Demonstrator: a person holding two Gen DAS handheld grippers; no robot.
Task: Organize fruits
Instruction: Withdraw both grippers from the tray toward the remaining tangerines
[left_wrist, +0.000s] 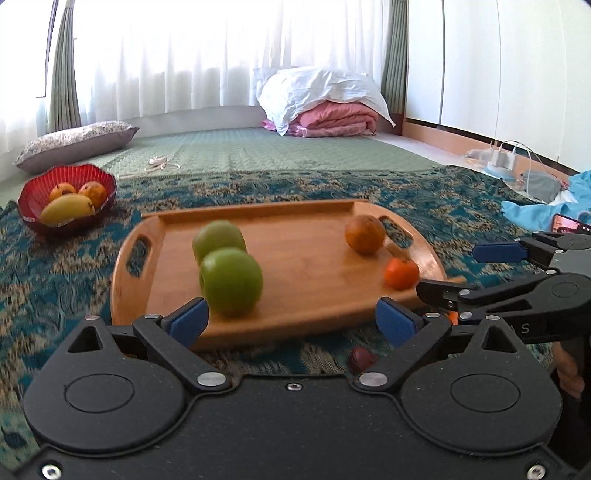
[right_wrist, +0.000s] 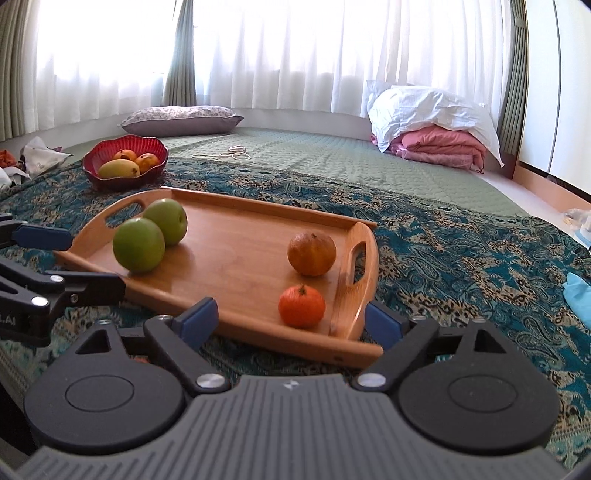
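Wooden tray (right_wrist: 236, 258), frame centre: two green apples (right_wrist: 138, 245) left, two oranges (right_wrist: 301, 305) right. Judged firm, round, smooth, prone to roll; grasp across widest girth. Left gripper (left_wrist: 291, 319), right gripper (right_wrist: 291, 319): fingers spread, empty.

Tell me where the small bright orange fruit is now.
In the right wrist view, the small orange fruit lies on the wooden tray, near its right handle, before the duller orange.
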